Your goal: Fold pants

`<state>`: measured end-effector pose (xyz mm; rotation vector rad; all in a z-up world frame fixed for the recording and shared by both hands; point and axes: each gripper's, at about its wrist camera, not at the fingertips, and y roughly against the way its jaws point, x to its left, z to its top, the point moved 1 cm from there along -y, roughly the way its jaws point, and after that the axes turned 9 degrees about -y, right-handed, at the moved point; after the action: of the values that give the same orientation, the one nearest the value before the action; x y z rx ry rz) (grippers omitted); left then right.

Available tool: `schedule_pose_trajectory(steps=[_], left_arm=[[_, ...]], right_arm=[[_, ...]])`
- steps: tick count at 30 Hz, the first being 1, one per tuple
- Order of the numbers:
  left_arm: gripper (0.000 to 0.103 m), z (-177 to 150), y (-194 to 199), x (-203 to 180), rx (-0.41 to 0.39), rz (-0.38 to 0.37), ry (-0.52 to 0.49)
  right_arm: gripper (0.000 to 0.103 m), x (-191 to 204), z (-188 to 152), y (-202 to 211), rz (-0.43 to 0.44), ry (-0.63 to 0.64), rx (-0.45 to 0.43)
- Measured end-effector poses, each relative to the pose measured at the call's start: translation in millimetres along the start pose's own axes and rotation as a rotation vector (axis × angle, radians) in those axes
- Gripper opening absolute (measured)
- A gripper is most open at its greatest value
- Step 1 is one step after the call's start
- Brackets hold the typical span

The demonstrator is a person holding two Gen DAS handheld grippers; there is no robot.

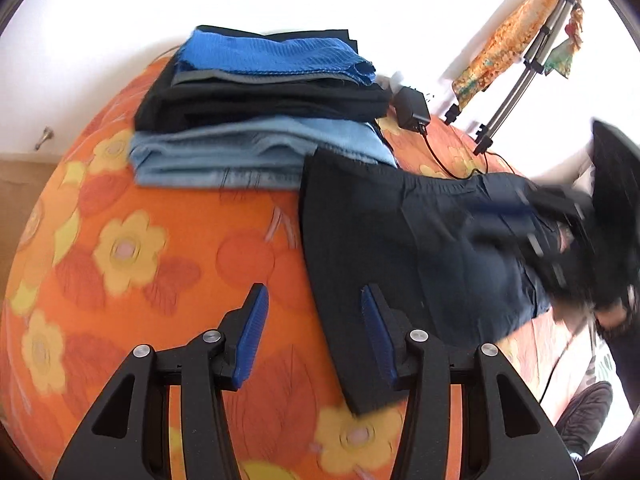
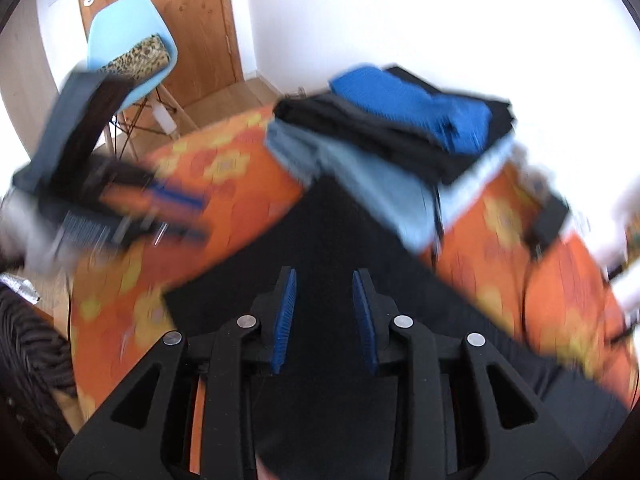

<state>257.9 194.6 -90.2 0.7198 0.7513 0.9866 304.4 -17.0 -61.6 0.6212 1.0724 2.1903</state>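
The dark pants lie flat on the orange flowered bedcover, just in front of a stack of folded clothes. Both claws hover with jaws apart and empty — the left gripper over the pants' edge, the right gripper above the dark cloth.

1. A bed covered by an orange sheet printed with yellow flowers.
2. Dark pants lie flat on the sheet.
3. Touching their far edge, a stack of folded clothes: light blue at the bottom, black above, bright blue on top.
4. A black power adapter and its cable lie beside the stack.
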Motion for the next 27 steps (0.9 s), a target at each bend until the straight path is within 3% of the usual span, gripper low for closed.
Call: schedule_pose_trajectory(steps=[4,11,19,27], left_arm=[[0.048,25.0,-18.9,6.2,0.009,-0.016,0.012],[0.049,53.6,-51.8,17.8,0.034,-0.049,0.013],[0.049,56.7,-66.3,20.1,0.061,-0.107,0.033],[0.048,50.2,-67.9,13.0,0.072,-0.125,0.003]], right_arm=[[0.03,-8.4,-38.5,11.2,-0.022,-0.078,0.035],[0.03,-17.3,-67.2,10.0,-0.046,-0.111,0.063],[0.03,-9.0,-77.6,3.1,-0.093,-0.047,0.088],[0.03,-35.0,-92.5,2.3,-0.14,-0.06,0.14]])
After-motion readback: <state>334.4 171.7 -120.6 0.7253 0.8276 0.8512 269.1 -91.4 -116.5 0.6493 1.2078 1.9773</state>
